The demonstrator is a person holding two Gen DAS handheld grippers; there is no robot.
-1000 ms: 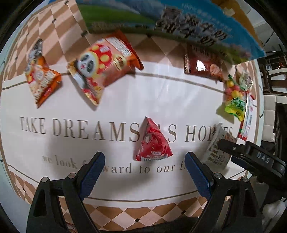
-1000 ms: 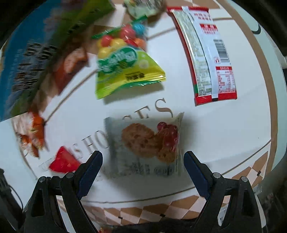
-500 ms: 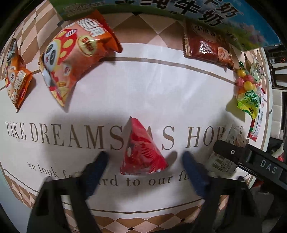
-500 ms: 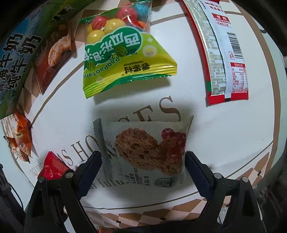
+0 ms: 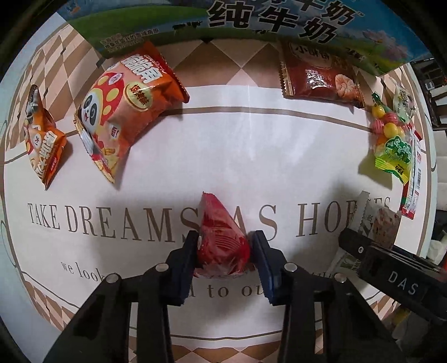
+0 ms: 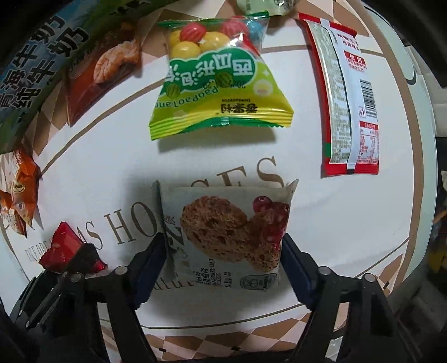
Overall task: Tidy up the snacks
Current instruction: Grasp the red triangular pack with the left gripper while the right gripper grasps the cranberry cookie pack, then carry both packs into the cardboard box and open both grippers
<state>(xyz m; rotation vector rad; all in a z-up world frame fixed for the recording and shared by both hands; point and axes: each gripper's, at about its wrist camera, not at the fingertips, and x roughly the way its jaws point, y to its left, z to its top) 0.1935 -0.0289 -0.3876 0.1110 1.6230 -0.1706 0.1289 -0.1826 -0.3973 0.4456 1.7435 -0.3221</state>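
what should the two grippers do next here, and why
Probably lift both. The left gripper has just closed and pinches the red triangular packet. The right gripper has been closing, its fingers against the cookie packet; finish that squeeze first. Both packets lie on the tablecloth.

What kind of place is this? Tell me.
Probably a home dining or coffee table: a printed tablecloth with a slogan, loose snack packets such as the candy bag, and a milk carton box behind.
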